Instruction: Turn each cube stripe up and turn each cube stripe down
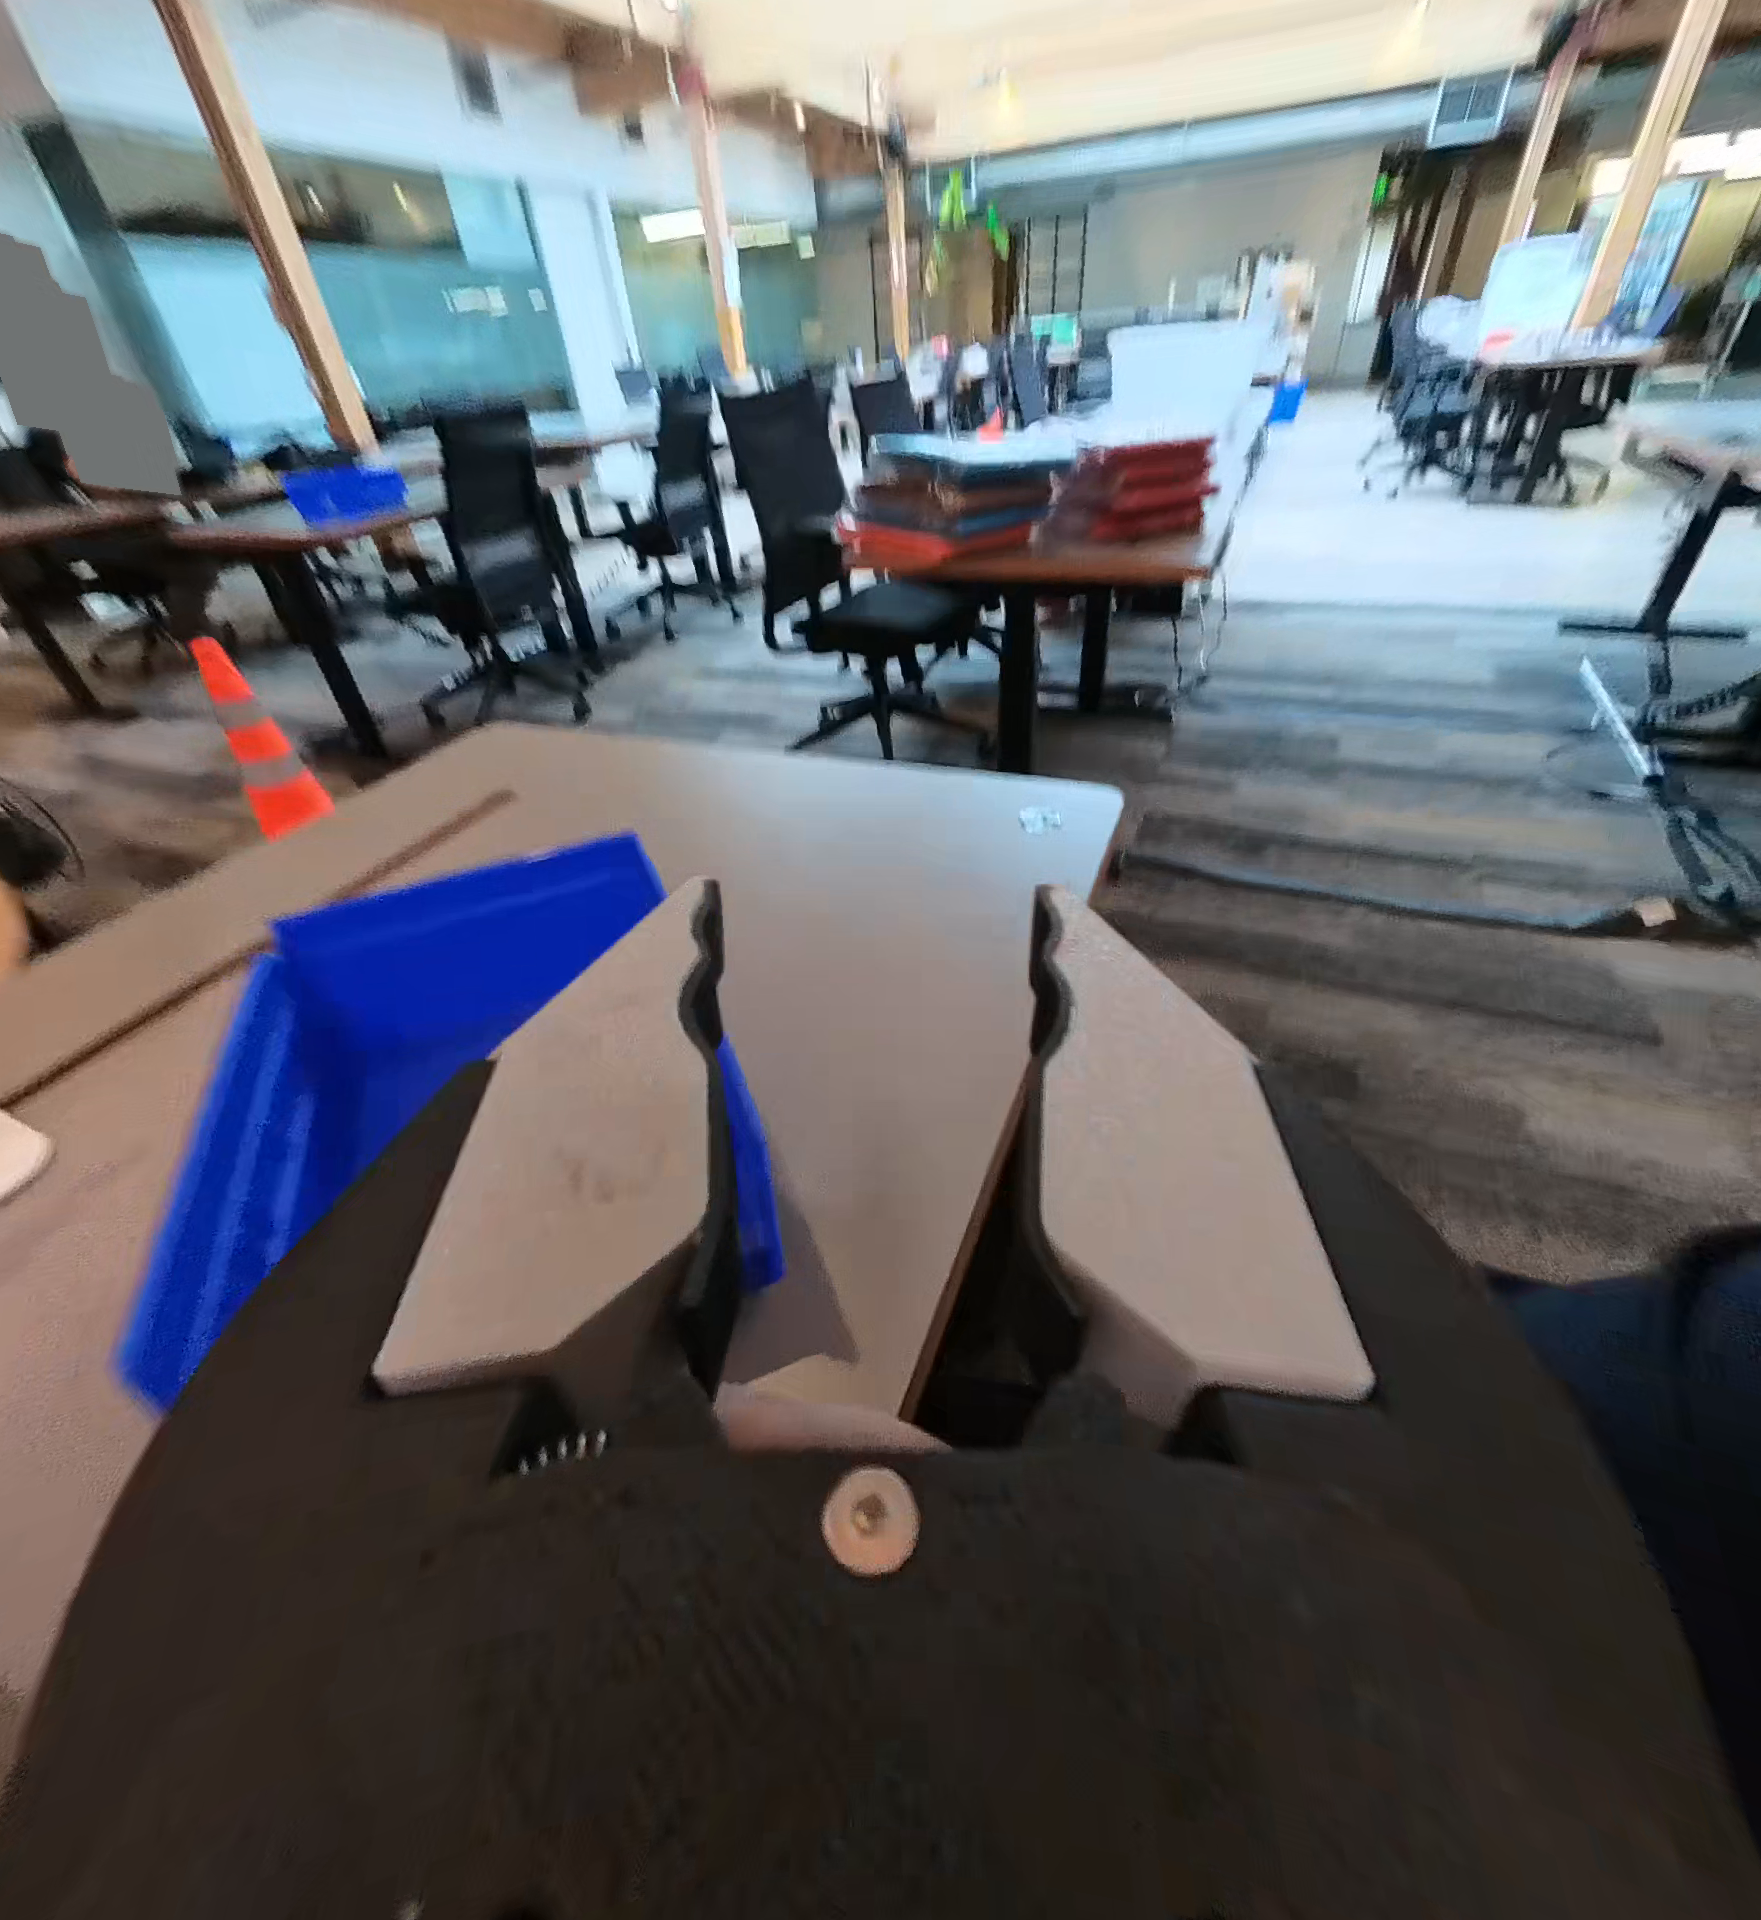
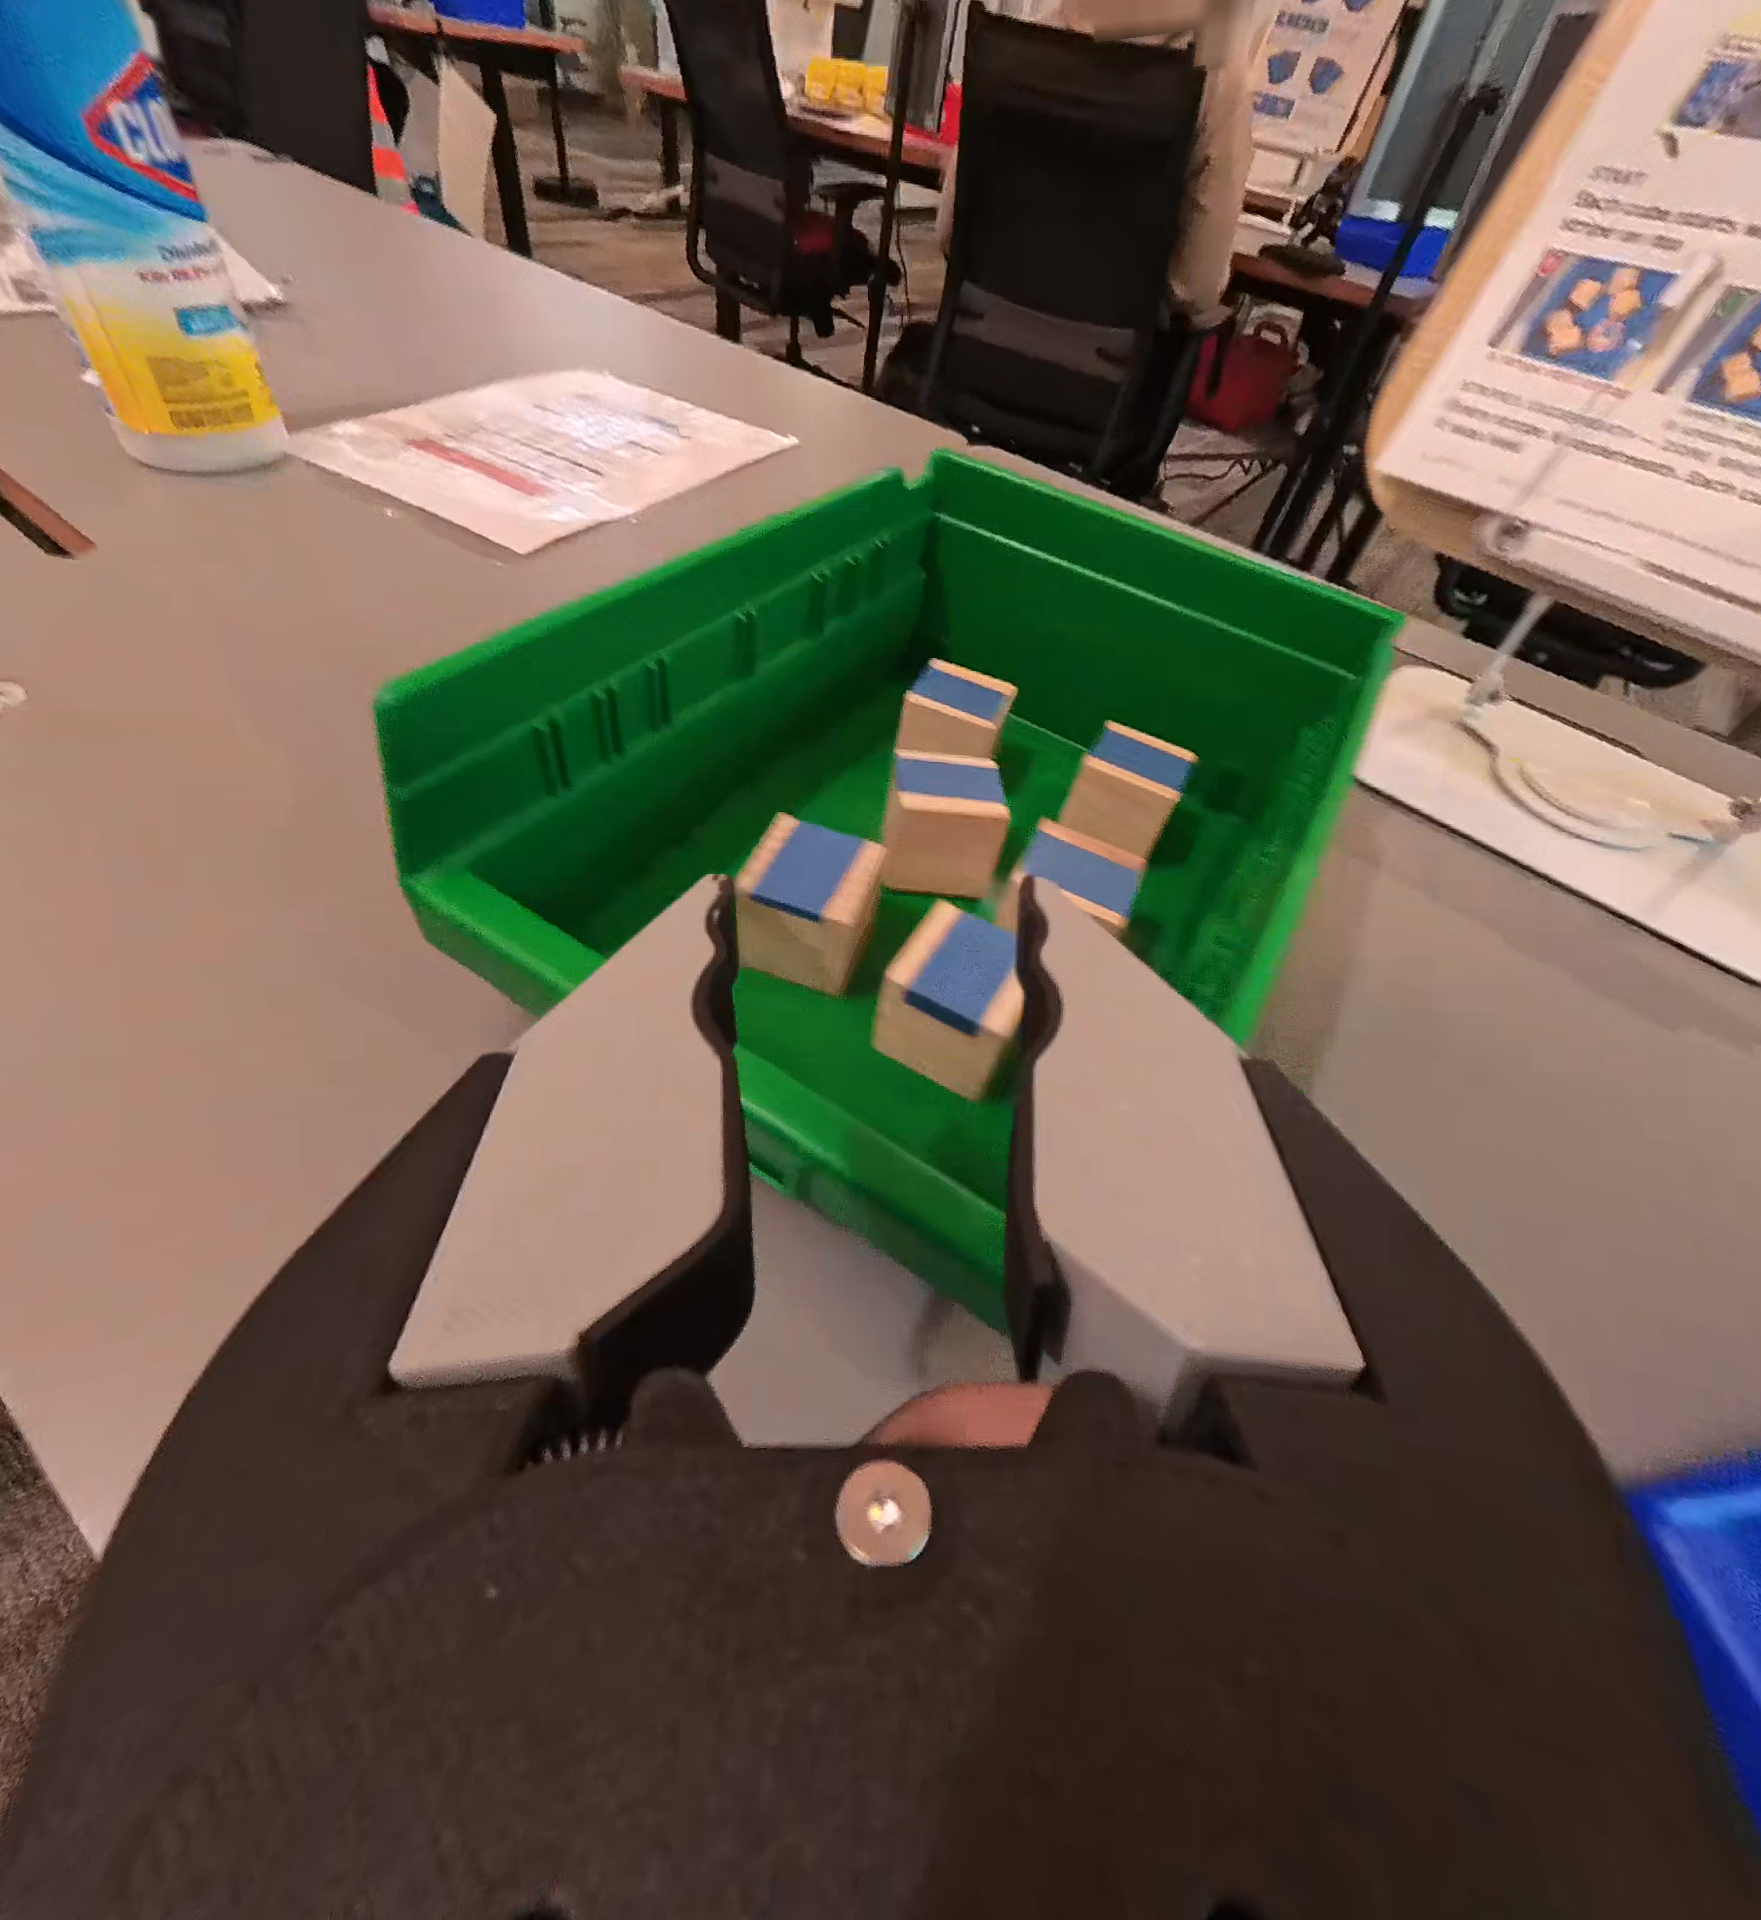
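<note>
The right gripper [image 2: 874, 940] hangs with its grey fingers spread apart and nothing between them, poised above the near end of a green bin [image 2: 647, 717] that sits on the grey table [image 2: 232, 831]. Its right finger [image 2: 1047, 935] hides part of one cube and stands just beside another; whether it touches either is hard to say.

Six wooden cubes lie loose on the bin floor. The nearest cube [image 2: 949, 997] shows a blue stripe across its top with bare pale wood on both edges, and so does the cube to its left [image 2: 808, 920]. Behind them stand a middle cube [image 2: 947, 836], a rear cube [image 2: 957, 709] and a right-hand cube [image 2: 1127, 790], all blue on top and slightly blurred. The sixth, the half-hidden cube [image 2: 1078, 878], also shows blue, its lower part cut off by the finger. The bin's near wall is mostly covered by the gripper body.

Beyond the bin lie a sleeved paper sheet [image 2: 543, 452], a wipes canister [image 2: 128, 260] cut off at the top, and an instruction board on a stand [image 2: 1624, 312] on the right.

The left gripper [image 1: 876, 966] is also spread wide and holds nothing, raised over the table's far part [image 1: 855, 831]. A blue bin [image 1: 419, 997] lies just left of it, half masked by the left finger; its inside is too smeared to make out. An orange cone [image 1: 258, 743] stands on the floor past the table edge.
</note>
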### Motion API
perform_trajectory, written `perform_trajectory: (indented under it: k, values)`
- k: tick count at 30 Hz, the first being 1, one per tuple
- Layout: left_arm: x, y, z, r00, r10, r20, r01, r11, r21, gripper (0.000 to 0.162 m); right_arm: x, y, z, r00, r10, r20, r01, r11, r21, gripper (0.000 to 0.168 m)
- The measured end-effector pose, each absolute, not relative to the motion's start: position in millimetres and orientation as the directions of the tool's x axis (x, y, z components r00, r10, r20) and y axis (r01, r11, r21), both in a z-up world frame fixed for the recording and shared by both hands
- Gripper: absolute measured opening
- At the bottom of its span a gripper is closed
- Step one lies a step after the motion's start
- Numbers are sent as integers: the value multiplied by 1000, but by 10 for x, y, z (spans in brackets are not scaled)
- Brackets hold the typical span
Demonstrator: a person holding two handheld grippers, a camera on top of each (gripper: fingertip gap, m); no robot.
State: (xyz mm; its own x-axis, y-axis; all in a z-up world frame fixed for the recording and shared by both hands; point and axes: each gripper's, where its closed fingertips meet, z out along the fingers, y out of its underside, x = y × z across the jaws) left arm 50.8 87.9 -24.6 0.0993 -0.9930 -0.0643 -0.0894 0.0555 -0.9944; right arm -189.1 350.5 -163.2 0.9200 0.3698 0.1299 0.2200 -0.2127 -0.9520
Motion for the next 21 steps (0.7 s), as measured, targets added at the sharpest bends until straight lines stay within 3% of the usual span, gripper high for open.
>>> perform_trajectory:
  k: [4,7,11,15,17,21]
  values:
    - [-452,1118,101,177,-983,-42,58,53,-997,57,-1297,3257,-1815,911,367,191,307,-290,-907,52]
    - [-1037,1563,-159,305,-951,-41,0,43,-999,63,-772,2946,-1955,894,356,273,395,-337,-854,54]
    - [-1598,2462,-1133,491,-851,-184,-298,34,-954,66,68,2585,-2204,864,275,422,503,-437,-746,53]
    - [-2129,3353,-2272,571,-751,-332,-613,-121,-781,65,762,2294,-2482,832,217,510,536,-547,-643,50]
    - [-2277,3521,-2511,560,-751,-351,-657,-143,-740,56,1104,2205,-2530,823,168,542,527,-582,-619,60]
    - [-2547,3683,-2521,545,-727,-417,-702,-125,-701,67,1660,2136,-2589,854,152,498,473,-624,-622,90]
